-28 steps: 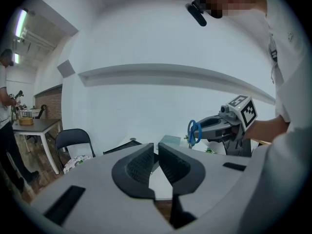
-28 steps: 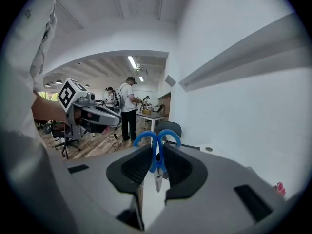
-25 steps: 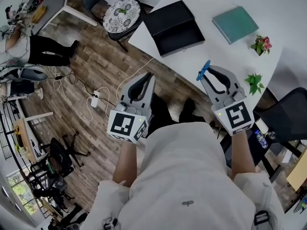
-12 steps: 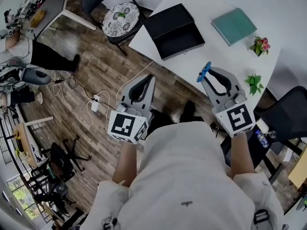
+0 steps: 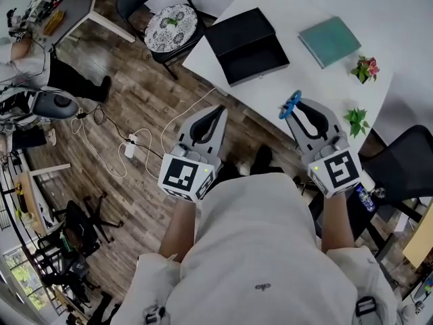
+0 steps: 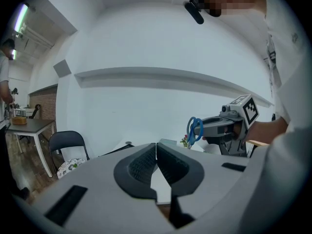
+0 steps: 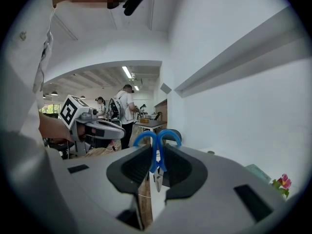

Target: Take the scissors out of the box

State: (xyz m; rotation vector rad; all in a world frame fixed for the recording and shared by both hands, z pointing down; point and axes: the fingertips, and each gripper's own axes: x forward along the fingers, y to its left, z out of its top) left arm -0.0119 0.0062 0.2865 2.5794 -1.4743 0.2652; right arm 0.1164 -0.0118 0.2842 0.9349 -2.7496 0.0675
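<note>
The blue-handled scissors (image 5: pixel 291 103) are out of the box, pinched in my right gripper (image 5: pixel 293 111) above the near edge of the white table (image 5: pixel 298 73). In the right gripper view the blue handle loops (image 7: pixel 157 139) stick up past the jaws and the metal blades hang down between them. The black box (image 5: pixel 247 44) lies open on the table beyond, its lid folded back, and its inside looks dark and bare. My left gripper (image 5: pixel 214 114) is shut with nothing in it, held over the wooden floor left of the table; its pads (image 6: pixel 146 165) meet edge to edge.
A teal book (image 5: pixel 330 39), pink flowers (image 5: pixel 365 66) and a small green plant (image 5: pixel 354 119) lie on the table's right part. A chair with a patterned cushion (image 5: pixel 170 24) stands at its far corner. A black office chair (image 5: pixel 406 161) is at the right. Cables (image 5: pixel 135 137) trail over the floor.
Both grippers have stayed nearly where they were, and the scissors remain pinched in the right one. The head view has shifted slightly.
</note>
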